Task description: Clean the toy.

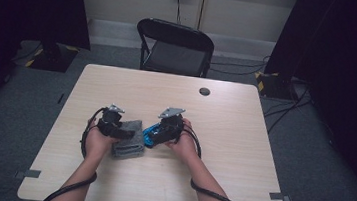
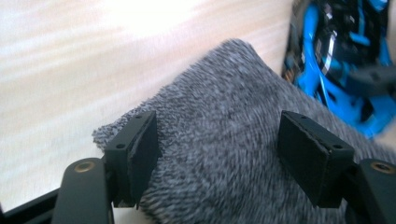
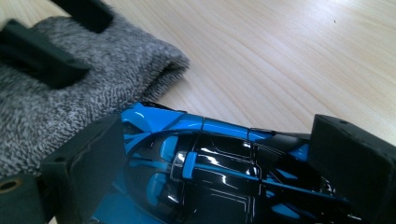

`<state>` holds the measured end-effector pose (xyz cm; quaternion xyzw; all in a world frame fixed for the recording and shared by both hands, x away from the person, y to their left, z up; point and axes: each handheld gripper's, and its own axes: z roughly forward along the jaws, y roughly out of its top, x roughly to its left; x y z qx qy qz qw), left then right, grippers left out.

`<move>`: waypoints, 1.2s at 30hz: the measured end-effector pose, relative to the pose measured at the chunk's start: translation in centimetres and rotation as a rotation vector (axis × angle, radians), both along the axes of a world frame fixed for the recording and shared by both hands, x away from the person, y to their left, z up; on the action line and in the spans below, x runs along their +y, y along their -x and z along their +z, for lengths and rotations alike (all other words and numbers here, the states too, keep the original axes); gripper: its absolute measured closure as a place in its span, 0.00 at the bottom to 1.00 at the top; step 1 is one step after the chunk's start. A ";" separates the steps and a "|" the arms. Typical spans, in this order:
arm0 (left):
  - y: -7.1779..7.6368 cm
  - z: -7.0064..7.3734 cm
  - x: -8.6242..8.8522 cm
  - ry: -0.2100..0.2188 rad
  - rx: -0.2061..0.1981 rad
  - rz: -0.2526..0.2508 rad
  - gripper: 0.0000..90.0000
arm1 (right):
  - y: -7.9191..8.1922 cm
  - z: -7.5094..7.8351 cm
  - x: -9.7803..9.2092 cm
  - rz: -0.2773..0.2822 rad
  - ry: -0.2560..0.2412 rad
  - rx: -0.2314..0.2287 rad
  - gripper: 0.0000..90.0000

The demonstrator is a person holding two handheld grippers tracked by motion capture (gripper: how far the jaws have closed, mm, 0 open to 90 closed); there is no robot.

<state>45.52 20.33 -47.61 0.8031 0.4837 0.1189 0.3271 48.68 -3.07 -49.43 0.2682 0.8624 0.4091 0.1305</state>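
My left gripper over the grey cloth

My two black jaws stand wide apart, one at each side of the folded, fuzzy grey cloth, which fills the space between them and runs under both pads; I cannot tell whether they touch it. The cloth lies on the pale wooden table, one rounded corner pointing away from me. Just beyond its far edge, at the upper right, sits a shiny blue and black toy car, right beside the cloth, with a dark blurred part across it.

Both forearms reach forward, left gripper and right gripper spread wide.
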 end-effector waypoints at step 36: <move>-0.1 1.3 0.5 -0.133 -0.039 -0.158 0.79 | 0.1 -0.1 -0.1 0.008 -0.007 -0.003 0.04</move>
